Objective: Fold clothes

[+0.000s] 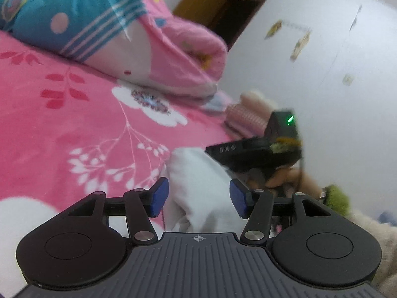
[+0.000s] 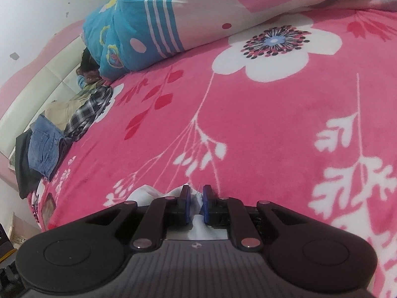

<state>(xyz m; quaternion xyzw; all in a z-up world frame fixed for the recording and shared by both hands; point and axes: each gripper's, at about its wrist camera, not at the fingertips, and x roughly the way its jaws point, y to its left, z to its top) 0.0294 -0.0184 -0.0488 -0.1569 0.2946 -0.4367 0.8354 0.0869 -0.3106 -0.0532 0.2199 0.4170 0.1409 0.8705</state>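
Observation:
A white garment (image 1: 201, 186) lies bunched on the pink floral bedsheet (image 1: 74, 129). My left gripper (image 1: 198, 198) stands open around it: the cloth fills the gap between the blue pads (image 1: 158, 196), with no clear squeeze. To the right, the black right gripper (image 1: 211, 151) reaches onto the same garment, with a person's hand (image 1: 280, 178) on its handle. In the right wrist view my right gripper (image 2: 196, 202) is shut on a fold of the white garment (image 2: 148, 193), its jaws nearly together just above the bedsheet (image 2: 248, 124).
A rolled teal and pink quilt (image 1: 74, 17) (image 2: 148, 24) lies at the far side of the bed. Folded jeans (image 2: 44, 146) and a plaid shirt (image 2: 89, 111) sit by the white headboard (image 2: 37, 82). A pink plush toy (image 1: 245, 116) lies beside the wall.

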